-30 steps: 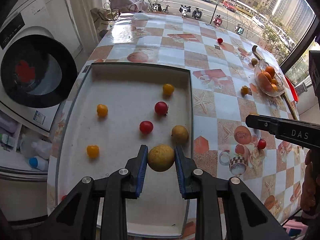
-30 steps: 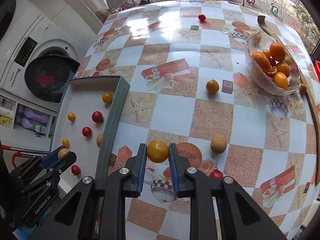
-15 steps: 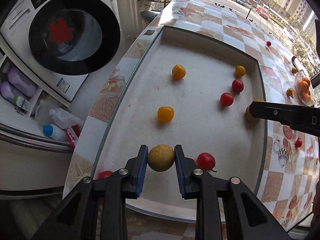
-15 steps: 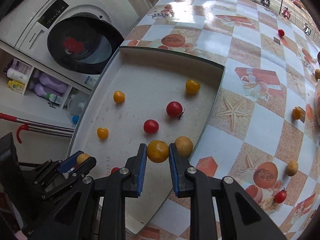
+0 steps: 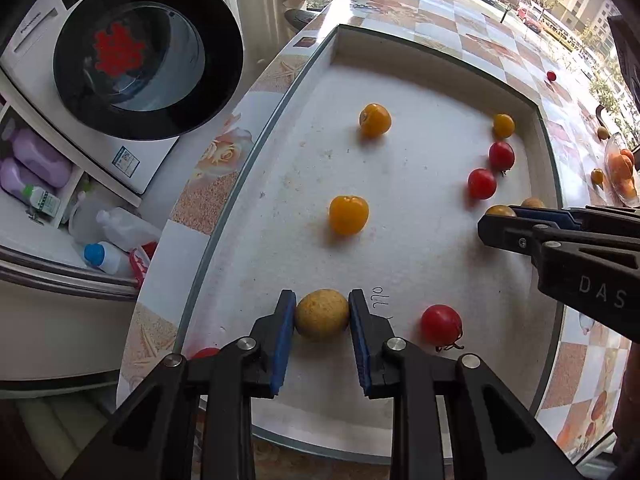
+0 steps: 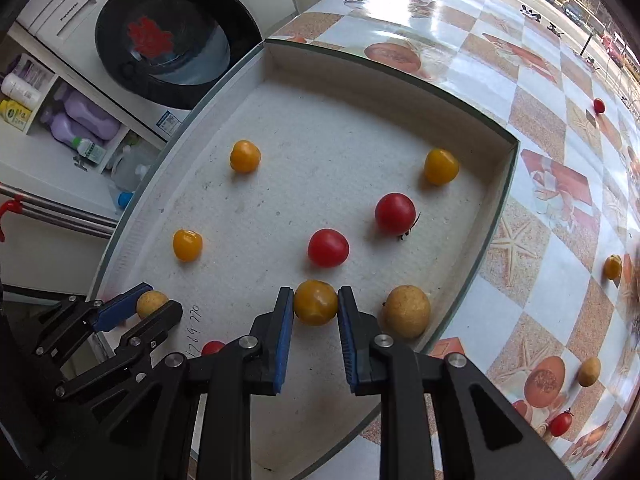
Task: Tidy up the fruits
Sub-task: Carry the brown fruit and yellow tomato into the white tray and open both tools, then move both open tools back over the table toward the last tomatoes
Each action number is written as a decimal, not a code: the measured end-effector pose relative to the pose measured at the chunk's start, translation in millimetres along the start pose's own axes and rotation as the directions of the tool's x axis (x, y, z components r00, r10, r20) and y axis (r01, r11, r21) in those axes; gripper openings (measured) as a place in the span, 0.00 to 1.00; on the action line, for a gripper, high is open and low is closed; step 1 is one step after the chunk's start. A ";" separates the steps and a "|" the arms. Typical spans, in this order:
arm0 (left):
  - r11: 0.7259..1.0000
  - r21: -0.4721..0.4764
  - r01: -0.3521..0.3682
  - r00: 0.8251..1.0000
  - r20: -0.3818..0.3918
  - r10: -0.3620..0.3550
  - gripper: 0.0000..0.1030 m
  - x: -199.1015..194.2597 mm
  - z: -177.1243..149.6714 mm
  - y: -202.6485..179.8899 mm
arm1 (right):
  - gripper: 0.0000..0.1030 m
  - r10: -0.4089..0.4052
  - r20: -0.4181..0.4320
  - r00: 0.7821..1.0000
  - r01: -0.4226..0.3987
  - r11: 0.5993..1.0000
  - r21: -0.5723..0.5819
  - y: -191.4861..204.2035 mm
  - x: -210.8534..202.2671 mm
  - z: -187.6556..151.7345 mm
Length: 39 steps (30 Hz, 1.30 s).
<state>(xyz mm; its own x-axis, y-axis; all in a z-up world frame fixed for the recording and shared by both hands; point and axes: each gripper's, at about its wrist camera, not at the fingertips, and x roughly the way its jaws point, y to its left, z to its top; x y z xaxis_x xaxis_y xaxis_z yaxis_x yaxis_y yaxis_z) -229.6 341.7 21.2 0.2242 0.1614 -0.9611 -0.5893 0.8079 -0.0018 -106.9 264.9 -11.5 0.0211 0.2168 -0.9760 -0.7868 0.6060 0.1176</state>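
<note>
Left gripper [image 5: 322,314]: blue pads closed on a tan, rough-skinned round fruit [image 5: 322,314], held over the near end of the white tray [image 5: 400,80]. From the right wrist view the same gripper [image 6: 150,304] appears at lower left, gripping the tan fruit above the tray's near-left corner.

Right gripper [image 6: 315,303]: pads closed on a yellow-orange tomato [image 6: 315,303], held over the near right part of the tray, just beside a second tan fruit [image 6: 406,311] that lies against the tray's right wall. In the left wrist view this gripper [image 5: 502,214] enters from the right, its load mostly hidden behind the fingers.

Tray contents: three yellow tomatoes [image 6: 245,156] [image 6: 187,245] [image 6: 441,166] and two red tomatoes [image 6: 328,247] [image 6: 395,213] lie apart on the white liner; another red tomato [image 5: 441,323] lies near the left gripper, and one more [image 6: 212,347] is partly hidden behind the fingers.

Surface [image 6: 532,216]: a glossy checked cloth with starfish prints. Loose on it, well apart from the tray, are a small red tomato [image 6: 599,105], a yellow tomato [image 6: 612,267], a tan fruit [image 6: 589,371] and a red tomato [image 6: 560,423]. A glass bowl of oranges [image 5: 622,172] stands at the far right.

Room: a front-loading washing machine [image 6: 168,40] stands left of the surface, with bottles on shelves [image 6: 72,120] below; a street with parked vehicles shows through the window.
</note>
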 end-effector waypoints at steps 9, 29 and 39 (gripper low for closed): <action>0.997 0.049 -0.053 0.998 0.019 0.052 0.74 -4.3 -1.7 -7.1 | 0.58 0.006 -0.001 1.000 -0.006 0.999 -0.040 6.0 2.3 -0.3; 0.983 0.178 -0.034 0.998 0.065 0.023 0.77 -33.9 12.1 -50.6 | 0.80 0.003 0.128 0.992 -0.032 0.974 0.225 -81.3 -72.2 -44.4; 0.943 0.327 0.055 0.991 0.098 -0.091 0.77 -50.9 41.7 -129.8 | 0.80 -0.131 0.070 0.989 0.083 0.880 0.468 -173.5 -81.7 -113.1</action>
<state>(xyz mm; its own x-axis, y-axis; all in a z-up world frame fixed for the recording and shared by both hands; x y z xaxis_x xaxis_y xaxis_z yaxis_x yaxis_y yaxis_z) -132.1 252.2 81.9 0.3522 0.1418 -0.9251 -0.2899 0.9564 0.0362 -41.8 55.5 27.1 0.1674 0.1887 -0.9677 -0.4013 0.9096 0.1080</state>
